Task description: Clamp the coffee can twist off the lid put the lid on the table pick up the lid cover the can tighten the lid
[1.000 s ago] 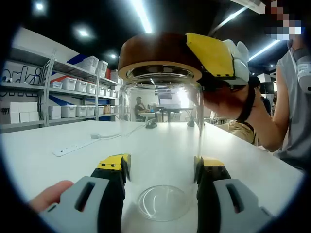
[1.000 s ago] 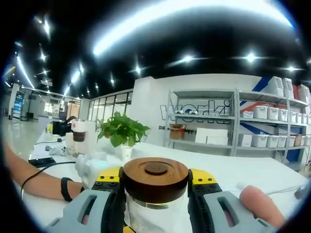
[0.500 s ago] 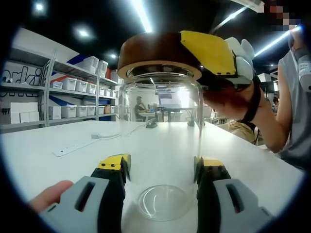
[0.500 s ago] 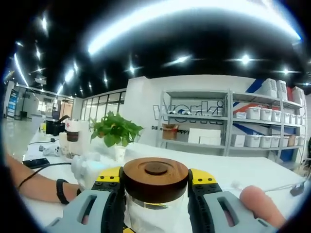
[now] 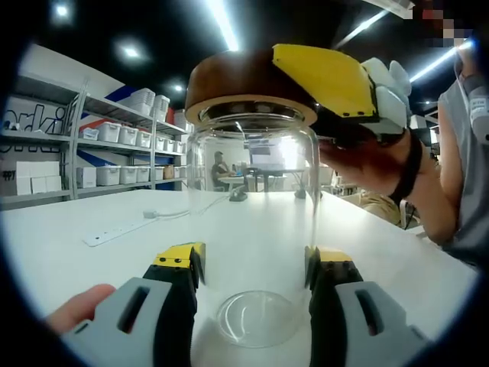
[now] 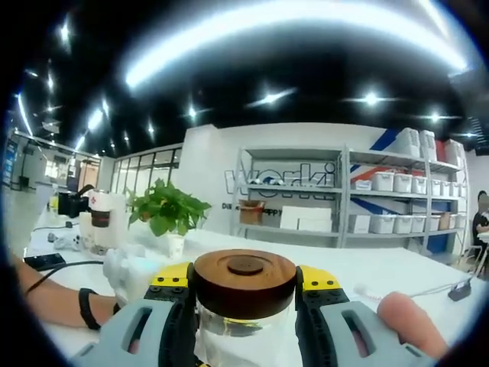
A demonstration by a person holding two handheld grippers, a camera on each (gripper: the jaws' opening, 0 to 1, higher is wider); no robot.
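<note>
A clear glass coffee can (image 5: pixel 252 229) stands upright on the white table (image 5: pixel 92 260). Its dark wooden lid (image 5: pixel 237 80) sits on the can's mouth. My left gripper (image 5: pixel 254 267) is shut on the can's lower body, one jaw on each side. My right gripper (image 5: pixel 336 80) comes in from the right, held by a hand, and clamps the lid. In the right gripper view the lid (image 6: pixel 244 279) sits between the right gripper (image 6: pixel 244 294) jaws, with the glass can (image 6: pixel 244 336) under it.
A white power strip (image 5: pixel 118 232) with its cable lies on the table at the left. Shelves with white bins (image 5: pixel 114 134) line the left wall. A person's arm (image 5: pixel 435 199) is at the right. A potted plant (image 6: pixel 164 214) and a small machine (image 6: pixel 99 222) stand on the far table.
The right gripper has turned around the lid: its yellow jaw swung further over the lid in the left gripper view, and the background slid sideways in the right gripper view. The can stayed still.
</note>
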